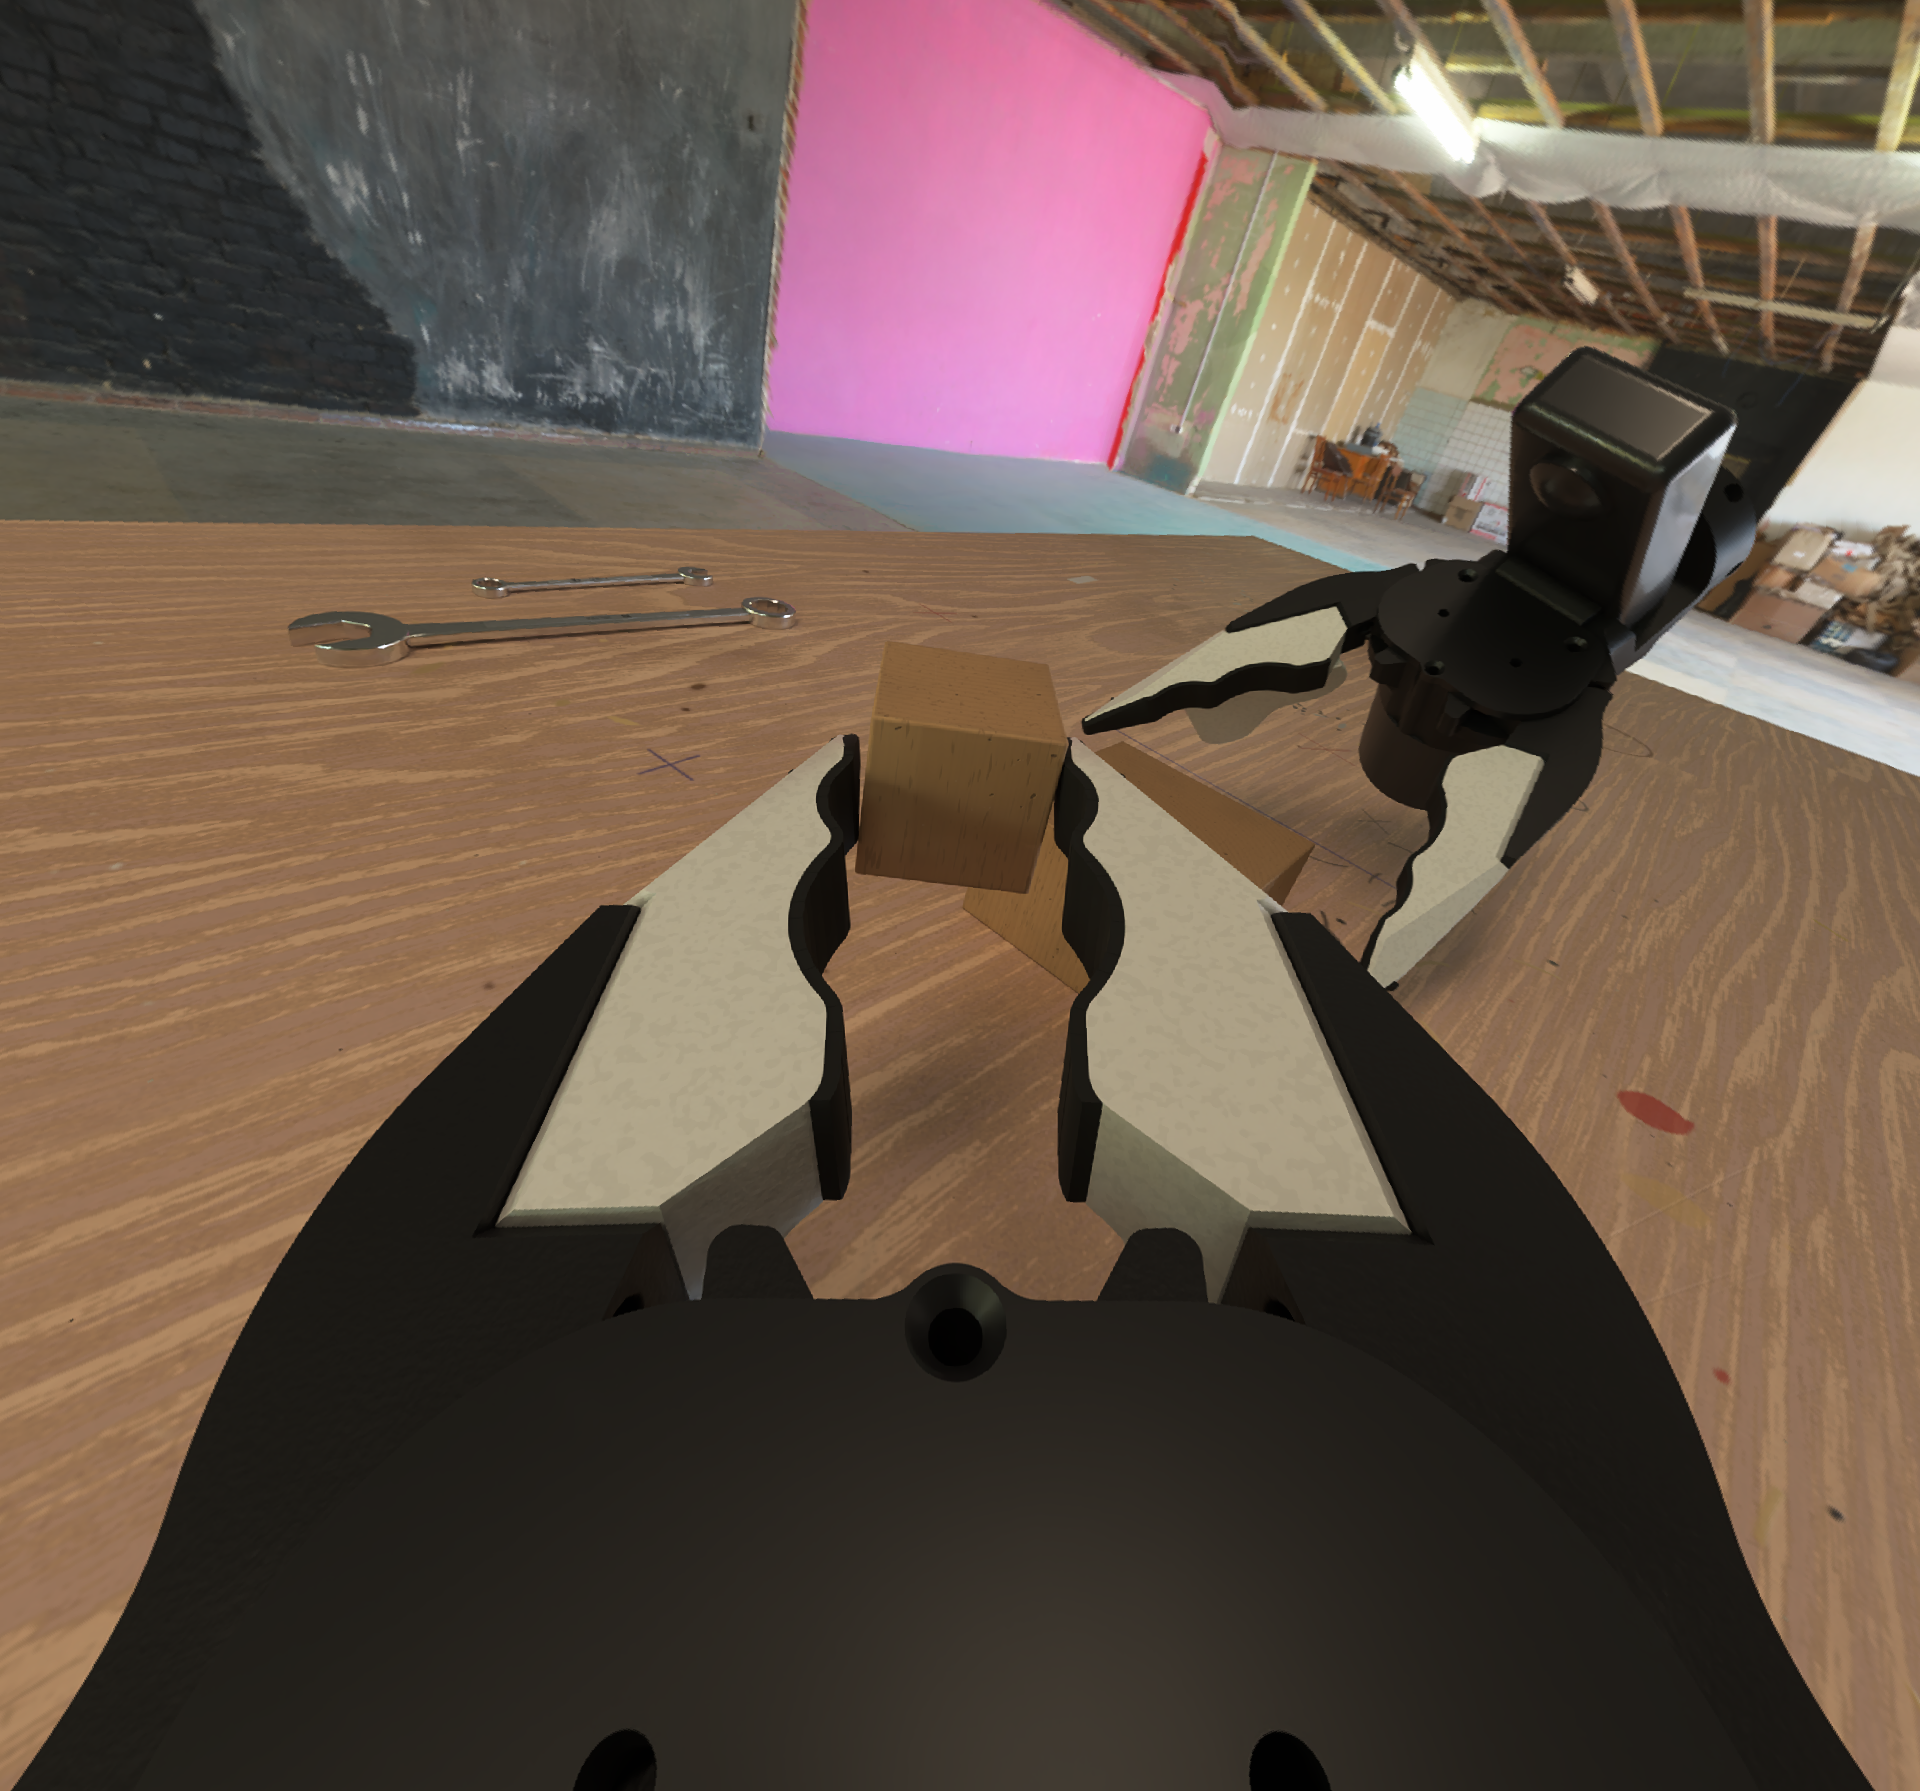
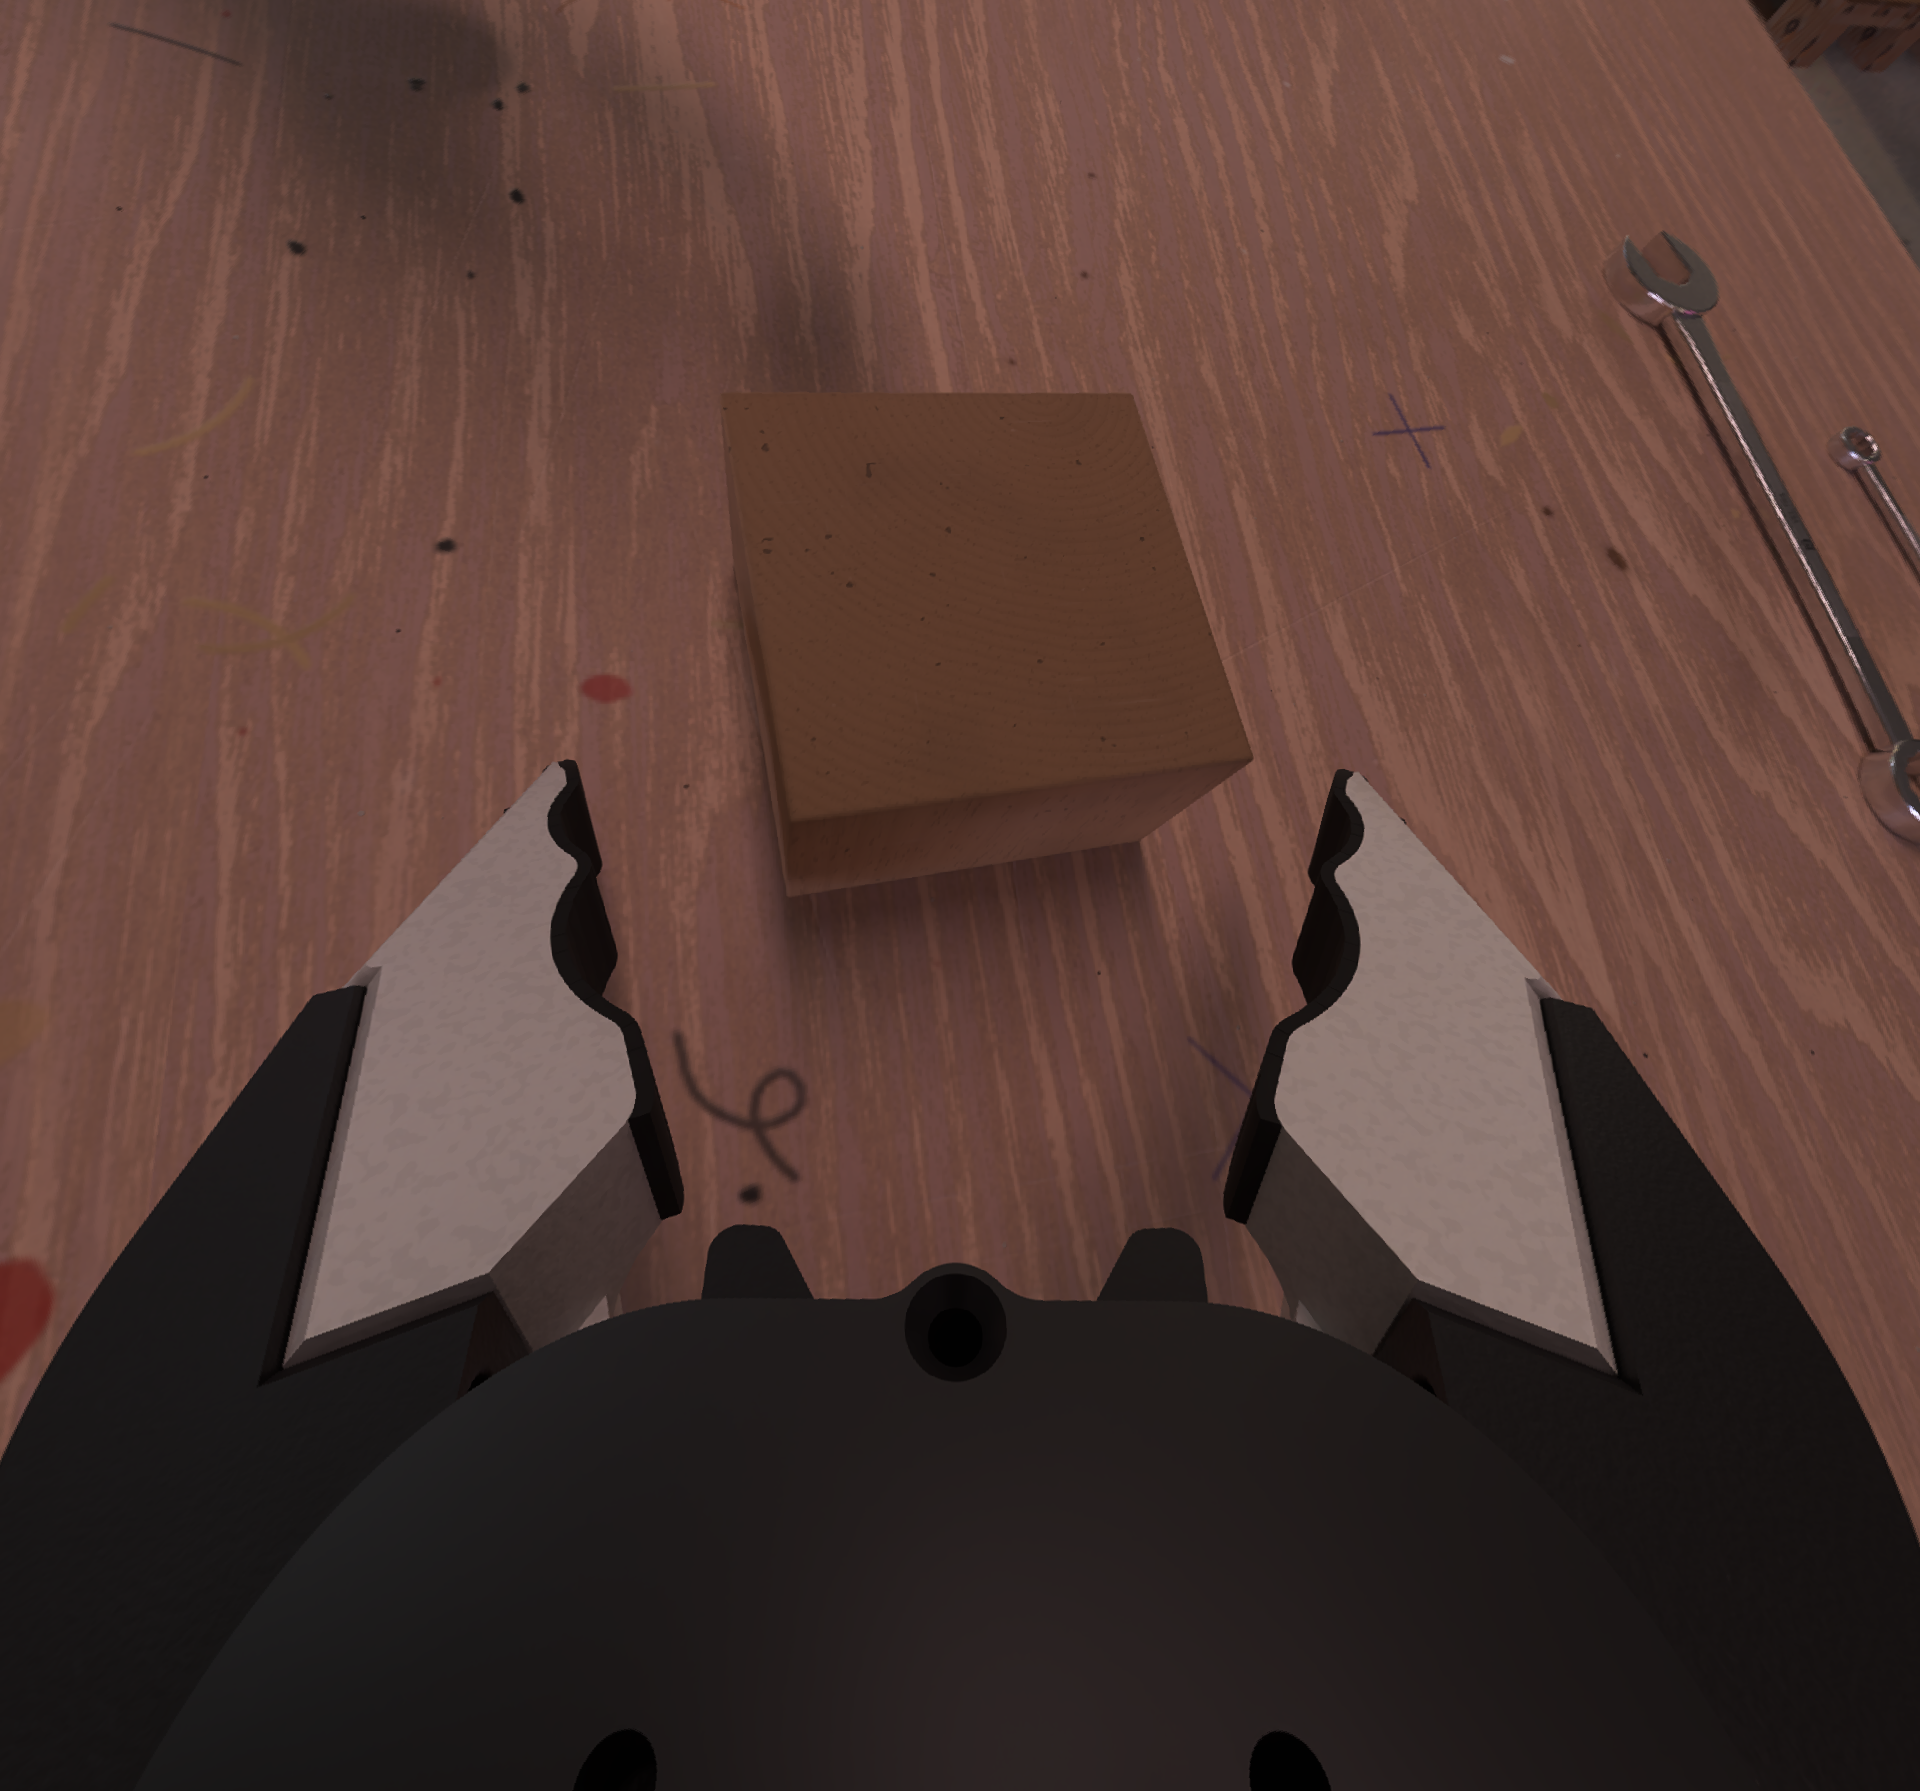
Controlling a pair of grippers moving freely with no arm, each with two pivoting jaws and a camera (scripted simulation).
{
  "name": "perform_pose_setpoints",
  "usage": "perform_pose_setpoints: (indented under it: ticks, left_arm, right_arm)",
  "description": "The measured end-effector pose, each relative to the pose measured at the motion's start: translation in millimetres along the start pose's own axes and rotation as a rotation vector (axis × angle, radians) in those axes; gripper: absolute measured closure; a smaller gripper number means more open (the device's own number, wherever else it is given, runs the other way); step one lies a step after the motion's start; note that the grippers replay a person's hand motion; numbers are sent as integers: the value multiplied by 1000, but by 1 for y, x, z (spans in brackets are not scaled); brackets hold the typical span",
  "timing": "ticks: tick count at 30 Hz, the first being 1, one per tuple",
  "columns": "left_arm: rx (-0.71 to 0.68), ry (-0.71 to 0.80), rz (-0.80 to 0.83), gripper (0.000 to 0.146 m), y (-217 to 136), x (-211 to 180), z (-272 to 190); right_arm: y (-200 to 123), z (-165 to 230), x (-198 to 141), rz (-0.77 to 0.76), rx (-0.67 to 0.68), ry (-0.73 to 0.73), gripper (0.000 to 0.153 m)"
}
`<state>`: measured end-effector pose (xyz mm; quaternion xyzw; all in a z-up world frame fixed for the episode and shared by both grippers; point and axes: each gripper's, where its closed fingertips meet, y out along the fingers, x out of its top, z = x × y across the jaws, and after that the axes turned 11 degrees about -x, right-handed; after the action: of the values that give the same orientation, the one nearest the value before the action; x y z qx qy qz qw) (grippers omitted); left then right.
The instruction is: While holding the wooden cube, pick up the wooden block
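Left gripper clamps the cube above the table; right gripper gapes just short of the block lying flat; I fear descending skewed and shoving it away.

My left gripper holds the wooden cube between its fingertips, raised above the table. The wooden block lies on the table just behind and right of the cube, ahead of my right gripper, whose fingers stand apart. Two wrenches lie far left.
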<state>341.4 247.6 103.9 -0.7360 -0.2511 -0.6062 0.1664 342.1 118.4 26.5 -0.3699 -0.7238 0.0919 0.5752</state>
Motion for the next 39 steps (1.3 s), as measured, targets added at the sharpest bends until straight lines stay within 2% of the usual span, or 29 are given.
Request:
perform_pose_setpoints:
  ticks: [6,13,21,25,27,29,39]
  left_arm:
    - [-2,0,0,109,0,0,0]
    - [-3,2,-4,109,-1,0,-1]
    - [-9,0,-6,109,-1,0,-1]
    - [-11,-2,-4,109,-1,0,-1]
    - [-10,-2,-4,109,-1,0,-1]
    - [-9,-2,-4,109,-1,0,-1]
    - [-1,-4,-1,109,-1,0,0]
  right_arm:
    - [8,-5,2,29,43,-7,14]
    - [13,-10,18,31,157,-12,10]
    - [35,-2,6,174,201,-85,9]
    - [36,6,1,213,265,-42,9]
    - [32,11,2,199,311,-34,17]
    - [29,11,2,197,315,-36,36]
    - [16,12,2,162,269,-85,37]
